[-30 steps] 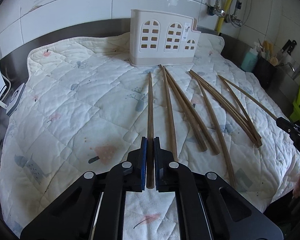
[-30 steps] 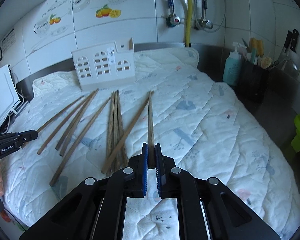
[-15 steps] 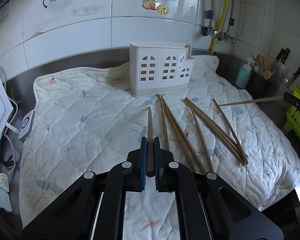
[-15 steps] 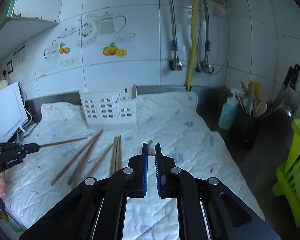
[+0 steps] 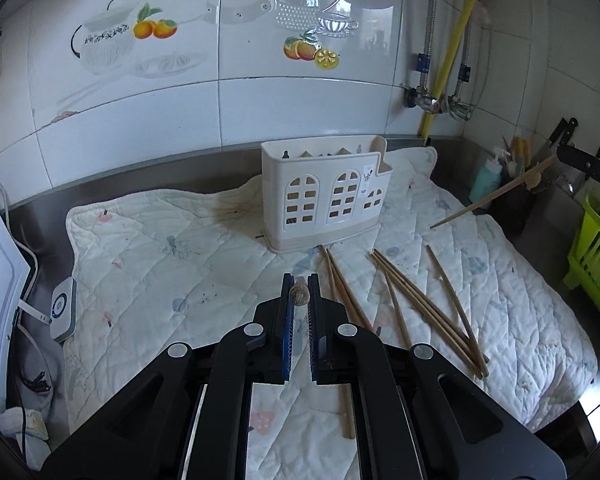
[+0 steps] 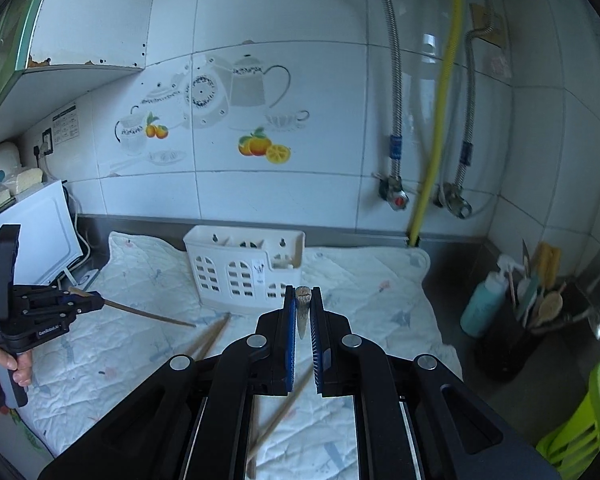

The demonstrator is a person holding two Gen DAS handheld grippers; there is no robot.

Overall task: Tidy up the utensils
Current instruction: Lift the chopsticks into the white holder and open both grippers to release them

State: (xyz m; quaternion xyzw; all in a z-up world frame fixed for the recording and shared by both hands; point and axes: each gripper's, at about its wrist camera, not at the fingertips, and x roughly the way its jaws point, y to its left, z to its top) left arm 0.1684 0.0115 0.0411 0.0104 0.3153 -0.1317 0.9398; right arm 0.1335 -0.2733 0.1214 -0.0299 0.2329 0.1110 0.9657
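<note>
My left gripper (image 5: 299, 295) is shut on a wooden chopstick (image 5: 299, 295) that points at the camera, held above the quilted mat (image 5: 172, 248). My right gripper (image 6: 302, 304) is shut on another chopstick (image 6: 302, 308), raised and seen end-on. That chopstick also shows in the left wrist view (image 5: 496, 194) at the right. The white holder (image 5: 324, 196) with window cut-outs stands at the back of the mat, also in the right wrist view (image 6: 244, 268). Several chopsticks (image 5: 416, 300) lie loose on the mat in front of it.
A black utensil pot (image 6: 512, 340) and a teal bottle (image 6: 482, 304) stand at the right. A green basket (image 5: 596, 256) sits at the far right. A white appliance (image 6: 32, 232) stands at the left. Pipes (image 6: 436, 120) run down the tiled wall.
Both grippers have lifted their chopsticks off the mat and tilted up, so each chopstick now points toward its camera. The holder now sits lower in both views.
</note>
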